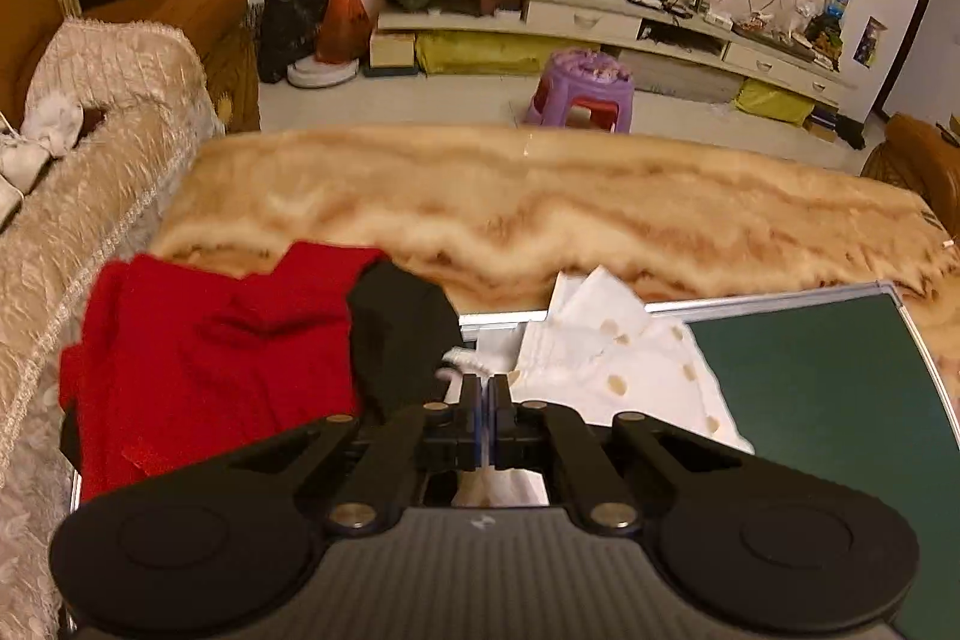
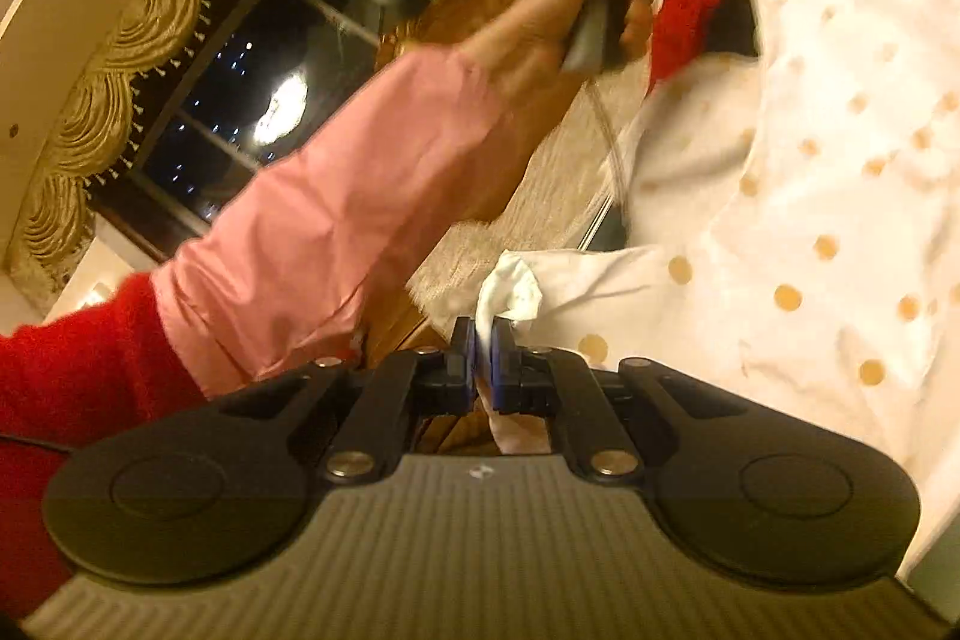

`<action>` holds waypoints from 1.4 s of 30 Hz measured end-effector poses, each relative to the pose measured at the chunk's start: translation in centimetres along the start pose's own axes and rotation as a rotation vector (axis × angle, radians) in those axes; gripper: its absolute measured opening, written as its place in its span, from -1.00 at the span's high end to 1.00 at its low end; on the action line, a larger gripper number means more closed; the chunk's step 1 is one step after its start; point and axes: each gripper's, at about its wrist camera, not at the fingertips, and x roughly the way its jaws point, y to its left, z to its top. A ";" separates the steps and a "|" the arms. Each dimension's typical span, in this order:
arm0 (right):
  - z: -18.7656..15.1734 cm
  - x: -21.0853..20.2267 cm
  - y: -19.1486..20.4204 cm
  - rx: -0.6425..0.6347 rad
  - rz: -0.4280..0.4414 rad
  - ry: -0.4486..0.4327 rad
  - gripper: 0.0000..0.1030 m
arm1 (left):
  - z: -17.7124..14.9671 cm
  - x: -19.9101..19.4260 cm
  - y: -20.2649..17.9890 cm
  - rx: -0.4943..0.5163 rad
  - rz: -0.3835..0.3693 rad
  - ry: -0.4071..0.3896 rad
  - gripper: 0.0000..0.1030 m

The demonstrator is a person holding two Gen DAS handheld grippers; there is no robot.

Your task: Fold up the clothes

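Right wrist view: right gripper (image 2: 485, 334) pinches blurred white dotted garment (image 2: 810, 196).

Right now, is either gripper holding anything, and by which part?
Both hold the white polka-dot garment. The right gripper pinches a bunched edge; the left gripper is shut on another edge of it.

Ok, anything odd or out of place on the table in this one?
Nothing damaged or spilled. The red garment lies crumpled at the table's left edge with a black garment bunched against it, both unfolded. The white dotted garment is lifted and rumpled, each claw shut on a bit of it, as expected mid-fold.
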 end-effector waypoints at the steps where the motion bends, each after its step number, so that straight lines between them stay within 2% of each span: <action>1: -0.1 1.0 -0.1 0.000 -0.002 0.015 0.85 | -0.1 0.2 0.2 -0.002 0.003 -0.001 0.97; 5: -0.5 4.0 -0.5 0.015 -0.004 0.055 0.85 | -0.2 0.1 0.9 -0.025 0.006 -0.013 0.93; 6: -0.6 4.5 -0.5 0.023 -0.002 0.061 0.85 | -0.4 0.0 1.0 -0.028 0.009 -0.012 0.89; 7: -0.5 5.2 -0.7 0.027 -0.009 0.069 0.85 | -0.5 -0.1 1.2 -0.033 0.034 -0.005 0.75; 9: -0.7 6.7 -0.5 0.023 -0.023 0.089 0.85 | -1.0 -0.8 1.5 -0.039 0.067 -0.006 0.66; 11: -0.8 8.1 -0.5 0.025 -0.046 0.104 0.79 | -1.4 -2.0 1.9 -0.044 0.069 -0.021 0.56; 13: -1.0 9.2 -0.7 0.025 -0.080 0.112 0.78 | -2.5 -4.3 2.9 -0.088 0.036 -0.065 0.47; 16: -1.5 10.7 -0.1 -0.027 -0.163 0.165 0.63 | -4.7 -8.6 4.3 -0.121 -0.015 -0.134 0.26; 17: -1.7 10.7 0.3 -0.049 -0.177 0.178 0.44 | -6.0 -10.3 4.6 -0.117 -0.026 -0.155 0.11; 18: -1.9 10.7 0.7 -0.070 -0.190 0.191 0.36 | -7.4 -12.0 4.8 -0.113 -0.036 -0.176 0.03; 20: -2.0 9.8 1.5 -0.113 -0.201 0.190 0.25 | -10.6 -14.9 5.5 -0.129 -0.042 -0.198 -0.09; 22: -1.9 7.8 2.3 -0.148 -0.173 0.182 0.24 | -14.6 -17.4 5.9 -0.153 -0.053 -0.199 -0.10; 23: -1.7 6.5 2.5 -0.152 -0.151 0.161 0.24 | -16.8 -18.4 5.9 -0.165 -0.060 -0.192 -0.16; 26: -1.3 2.3 2.8 -0.158 -0.166 0.088 0.16 | -23.0 -21.0 6.0 -0.208 -0.085 -0.168 -0.38; 31: -2.7 -3.1 1.5 -0.122 -0.344 0.032 0.14 | -32.0 -21.1 6.1 -0.338 -0.078 -0.083 -0.38; 32: -3.3 -3.8 1.1 -0.098 -0.373 0.028 0.14 | -33.5 -20.9 6.3 -0.378 -0.099 -0.067 -0.38; 33: -4.0 -4.6 0.6 -0.073 -0.403 0.023 0.14 | -34.6 -20.5 6.2 -0.406 -0.122 -0.049 -0.38; 37: -6.3 -5.7 -0.9 0.019 -0.453 0.003 0.14 | -36.8 -19.1 4.6 -0.427 -0.096 -0.017 -0.38; 42: -8.0 -6.4 -1.0 0.072 -0.456 -0.029 0.14 | -36.4 -18.0 3.1 -0.445 -0.104 -0.012 -0.38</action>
